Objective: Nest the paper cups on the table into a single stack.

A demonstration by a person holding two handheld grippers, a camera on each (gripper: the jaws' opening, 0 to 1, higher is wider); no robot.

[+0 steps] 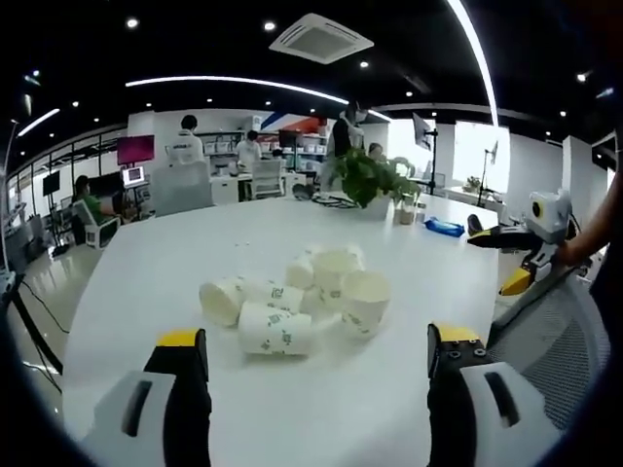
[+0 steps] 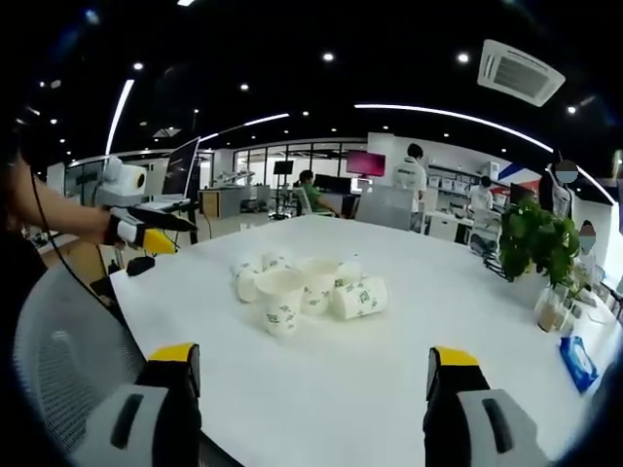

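The paper cups (image 1: pixel 292 306) looked matt, printed green; the table (image 2: pixel 389 360) was smooth, faintly glossy white.

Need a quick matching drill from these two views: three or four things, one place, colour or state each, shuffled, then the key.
1. cups
2. plant
3. blue pack
4. left gripper

A. open, holding nothing
B. flat near the table edge
C. upright, leafy green
D. lying loose in a cluster mid-table

Pairs: 1-D, 2-C, 3-B, 4-A
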